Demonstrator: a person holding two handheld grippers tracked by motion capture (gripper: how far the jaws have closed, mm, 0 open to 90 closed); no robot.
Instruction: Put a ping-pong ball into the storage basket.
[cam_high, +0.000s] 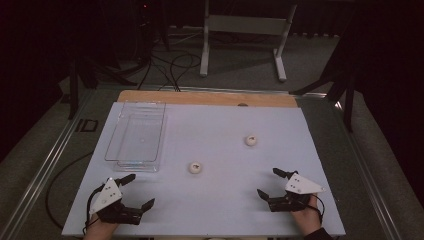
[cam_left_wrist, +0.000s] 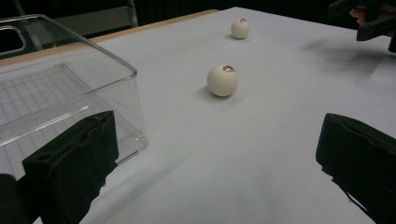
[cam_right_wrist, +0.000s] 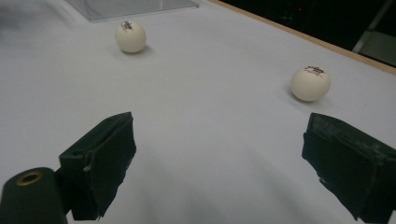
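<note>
The nearer ball lies on the white table, just right of the clear bin's near corner. The farther ball sits well apart, right of the bin. The bin holds nothing, and its near wall stands close to the left gripper. Bare tabletop spreads from the bin's right side to the table's right edge. Both grippers rest low near the front edge, jaws spread wide and holding nothing, the right gripper well apart from the bin.
</note>
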